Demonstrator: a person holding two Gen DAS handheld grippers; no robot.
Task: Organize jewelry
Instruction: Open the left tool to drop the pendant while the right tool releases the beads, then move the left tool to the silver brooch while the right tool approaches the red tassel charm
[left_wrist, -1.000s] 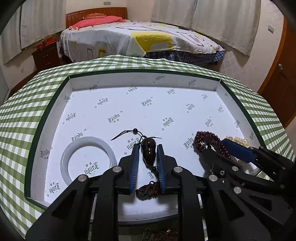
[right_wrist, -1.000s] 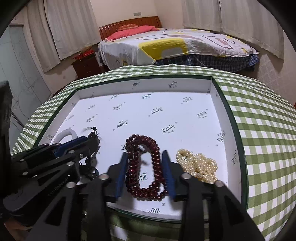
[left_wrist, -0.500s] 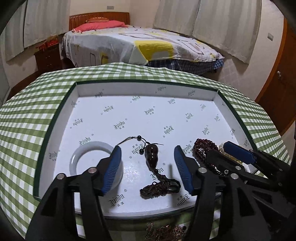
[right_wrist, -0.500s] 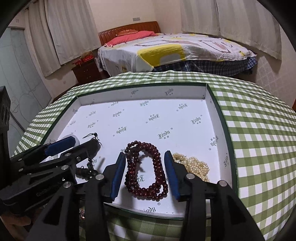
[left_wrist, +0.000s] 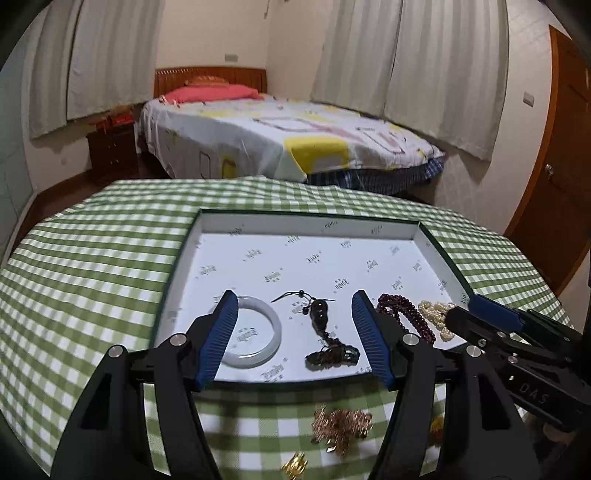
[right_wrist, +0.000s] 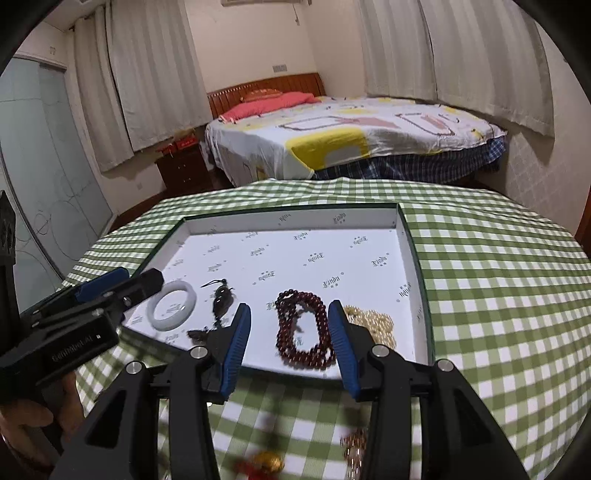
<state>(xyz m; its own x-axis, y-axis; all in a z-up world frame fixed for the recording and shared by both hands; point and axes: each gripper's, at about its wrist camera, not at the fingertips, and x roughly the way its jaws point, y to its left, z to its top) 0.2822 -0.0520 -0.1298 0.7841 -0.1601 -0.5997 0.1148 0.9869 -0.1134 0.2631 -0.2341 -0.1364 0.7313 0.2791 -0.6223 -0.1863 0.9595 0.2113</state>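
Observation:
A shallow white box (left_wrist: 310, 221) (right_wrist: 291, 212) lies on the green checked table. In it, left to right, lie a white bangle (left_wrist: 271, 319) (right_wrist: 157, 317), a dark gourd pendant on a cord (left_wrist: 319, 312) (right_wrist: 221, 297), a dark red bead string (left_wrist: 404, 314) (right_wrist: 319, 325) and a pearl string (left_wrist: 436, 314) (right_wrist: 380, 321). My left gripper (left_wrist: 293, 299) is open and empty, held above the box's near edge. My right gripper (right_wrist: 290, 312) is open and empty, above the red beads.
On the cloth in front of the box lie a gold chain pile (left_wrist: 340, 424) (right_wrist: 356, 446), a small gold piece (left_wrist: 295, 466) and a red and gold piece (right_wrist: 264, 461). A bed (left_wrist: 280, 136) stands behind the table.
My left gripper opened off the gourd pendant, which now lies in the box. Both grippers pulled back and up from the box; the right opened wider.

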